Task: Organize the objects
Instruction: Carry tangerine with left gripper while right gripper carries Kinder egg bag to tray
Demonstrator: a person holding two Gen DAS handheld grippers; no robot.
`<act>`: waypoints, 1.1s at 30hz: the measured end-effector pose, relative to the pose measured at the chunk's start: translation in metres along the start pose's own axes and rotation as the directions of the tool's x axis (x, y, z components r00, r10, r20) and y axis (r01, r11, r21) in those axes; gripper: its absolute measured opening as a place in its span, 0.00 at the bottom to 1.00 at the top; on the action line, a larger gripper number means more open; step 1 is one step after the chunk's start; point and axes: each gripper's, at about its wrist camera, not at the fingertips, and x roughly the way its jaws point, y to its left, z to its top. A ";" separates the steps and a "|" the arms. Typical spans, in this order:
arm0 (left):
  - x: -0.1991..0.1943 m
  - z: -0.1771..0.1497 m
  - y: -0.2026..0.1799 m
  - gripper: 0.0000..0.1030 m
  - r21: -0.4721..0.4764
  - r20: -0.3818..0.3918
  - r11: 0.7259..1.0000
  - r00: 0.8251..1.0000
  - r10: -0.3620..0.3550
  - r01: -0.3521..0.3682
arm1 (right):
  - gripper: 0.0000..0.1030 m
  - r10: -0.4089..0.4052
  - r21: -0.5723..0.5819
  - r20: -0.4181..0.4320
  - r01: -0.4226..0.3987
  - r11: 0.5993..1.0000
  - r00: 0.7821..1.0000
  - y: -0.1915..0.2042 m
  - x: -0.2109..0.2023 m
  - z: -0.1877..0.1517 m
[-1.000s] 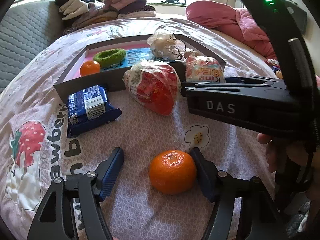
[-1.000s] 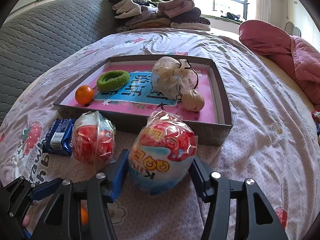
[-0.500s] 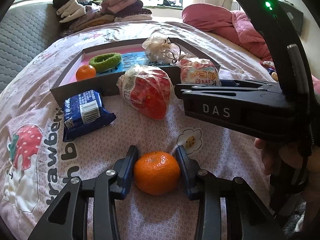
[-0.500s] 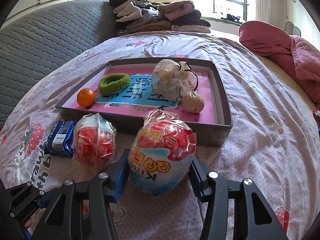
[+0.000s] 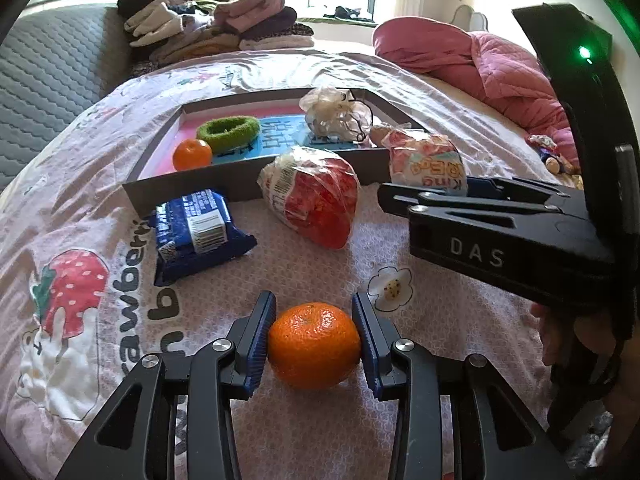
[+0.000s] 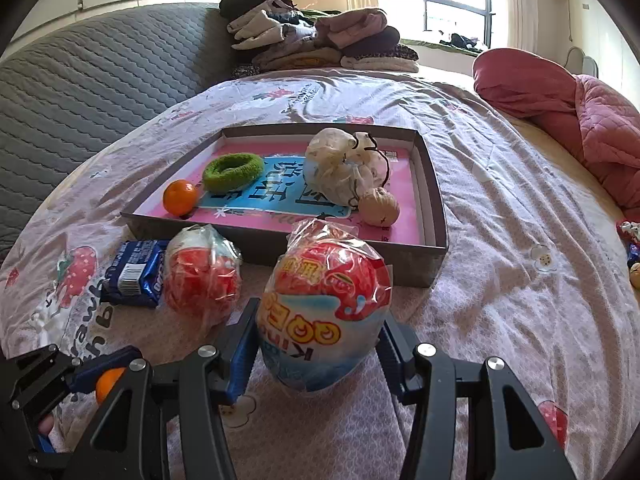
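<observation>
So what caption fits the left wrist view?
Left gripper closed on a tangerine on the bed, tray beyond.

Bright window [image 6: 436, 4] backlight, sharp focus, heavy fisheye edge distortion.

Biscuit pack [image 5: 198, 227] lies left of wrapped ball [image 5: 312, 196], before tray [image 5: 192, 184].

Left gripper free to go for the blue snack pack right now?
Probably not: the left gripper is shut on the mandarin. The blue snack pack lies uncovered on the bedsheet ahead to the left, so only the held fruit blocks it.
</observation>
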 end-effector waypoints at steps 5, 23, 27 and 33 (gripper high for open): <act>-0.010 0.000 0.002 0.39 -0.003 0.016 1.000 1.000 0.014 -0.014 | 0.51 0.004 -0.001 0.005 -0.004 1.000 1.000 0.001 -0.010 -0.001; -0.056 0.010 0.017 0.39 -0.031 0.109 0.995 0.989 0.099 -0.096 | 0.51 0.014 -0.005 0.072 -0.014 1.000 0.997 0.013 -0.062 -0.002; -0.068 0.014 0.020 0.39 -0.031 0.139 0.992 0.983 0.122 -0.119 | 0.51 0.012 -0.004 0.097 -0.012 1.000 0.995 0.015 -0.076 0.000; -0.084 0.018 0.025 0.39 -0.040 0.176 0.989 0.974 0.145 -0.140 | 0.51 0.017 -0.002 0.128 -0.017 1.000 0.992 0.019 -0.093 0.003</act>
